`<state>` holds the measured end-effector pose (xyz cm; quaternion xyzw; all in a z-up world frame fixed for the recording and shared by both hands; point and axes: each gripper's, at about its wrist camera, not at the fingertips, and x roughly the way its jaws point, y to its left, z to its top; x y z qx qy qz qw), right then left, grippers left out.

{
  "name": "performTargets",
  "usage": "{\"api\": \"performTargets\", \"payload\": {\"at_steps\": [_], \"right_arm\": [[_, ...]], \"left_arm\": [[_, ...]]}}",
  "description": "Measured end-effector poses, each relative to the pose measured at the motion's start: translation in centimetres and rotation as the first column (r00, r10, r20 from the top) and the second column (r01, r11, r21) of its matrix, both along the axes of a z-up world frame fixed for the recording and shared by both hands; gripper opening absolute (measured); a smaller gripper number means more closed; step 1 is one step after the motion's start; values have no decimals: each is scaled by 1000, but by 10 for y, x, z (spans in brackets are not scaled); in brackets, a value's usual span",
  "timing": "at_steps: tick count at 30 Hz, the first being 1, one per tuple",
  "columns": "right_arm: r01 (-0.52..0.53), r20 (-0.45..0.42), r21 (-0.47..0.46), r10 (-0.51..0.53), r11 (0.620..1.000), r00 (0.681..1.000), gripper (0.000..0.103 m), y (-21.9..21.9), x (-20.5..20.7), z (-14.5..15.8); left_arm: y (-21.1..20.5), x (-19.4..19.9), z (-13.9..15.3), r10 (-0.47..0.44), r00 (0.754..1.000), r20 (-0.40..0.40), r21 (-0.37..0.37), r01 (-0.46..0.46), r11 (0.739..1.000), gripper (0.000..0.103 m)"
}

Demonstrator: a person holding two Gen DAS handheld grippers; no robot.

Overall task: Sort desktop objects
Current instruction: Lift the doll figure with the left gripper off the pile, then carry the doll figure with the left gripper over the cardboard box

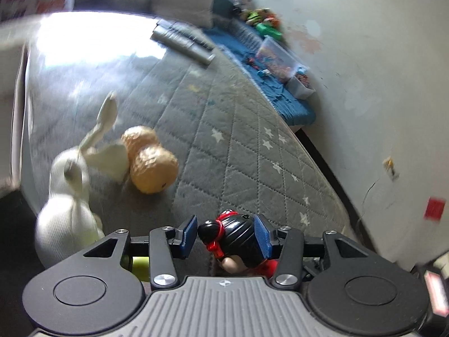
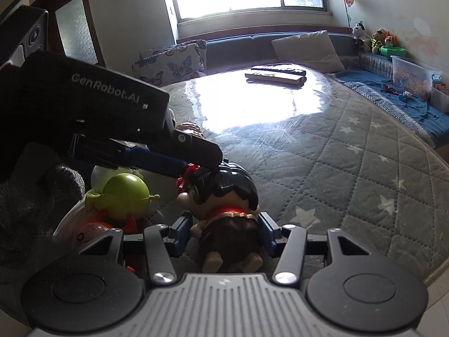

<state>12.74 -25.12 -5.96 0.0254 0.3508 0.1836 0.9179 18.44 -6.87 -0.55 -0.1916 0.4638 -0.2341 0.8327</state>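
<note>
A doll with black hair and red ribbons (image 1: 234, 231) (image 2: 224, 196) stands on the grey quilted table. My left gripper (image 1: 227, 234) comes from above and its blue pads close on the doll's head; it shows in the right wrist view (image 2: 193, 163) as a black body reaching in from the left. My right gripper (image 2: 226, 231) has its fingers around the doll's brown lower body. A green-headed figure (image 2: 126, 193) stands just left of the doll. A peanut-shaped toy (image 1: 148, 160) and a white plush rabbit (image 1: 70, 196) lie to the left.
Two remote controls (image 2: 276, 74) lie at the far side of the table, in glare. A blue bench along the right wall holds a clear plastic box (image 2: 414, 75) and plush toys (image 2: 376, 40). Cushions (image 2: 171, 61) lie under the window. The table edge (image 1: 322, 168) runs along the right.
</note>
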Motion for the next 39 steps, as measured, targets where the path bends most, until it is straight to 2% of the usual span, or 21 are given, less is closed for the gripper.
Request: {"api": "performTargets", "payload": {"at_steps": [6, 14, 20, 24, 31, 39], "right_arm": [[0, -5, 8, 0, 1000, 1000, 52, -1, -1, -1], [7, -11, 14, -7, 1000, 1000, 50, -3, 2, 0], [34, -31, 50, -32, 998, 999, 51, -7, 7, 0], [30, -31, 50, -29, 998, 999, 49, -8, 6, 1], [4, -4, 53, -4, 999, 1000, 49, -1, 1, 12], [-140, 91, 12, 138, 990, 986, 49, 40, 10, 47]], "left_arm": [[-6, -1, 2, 31, 999, -19, 16, -30, 999, 48], [-22, 4, -1, 7, 1000, 14, 53, -8, 999, 53], [-27, 5, -9, 18, 1000, -17, 7, -18, 1000, 52], [-31, 0, -6, 19, 1000, 8, 27, -19, 999, 52], [-25, -16, 11, 31, 996, 84, 46, -35, 998, 51], [28, -28, 51, 157, 973, 167, 8, -160, 987, 51]]}}
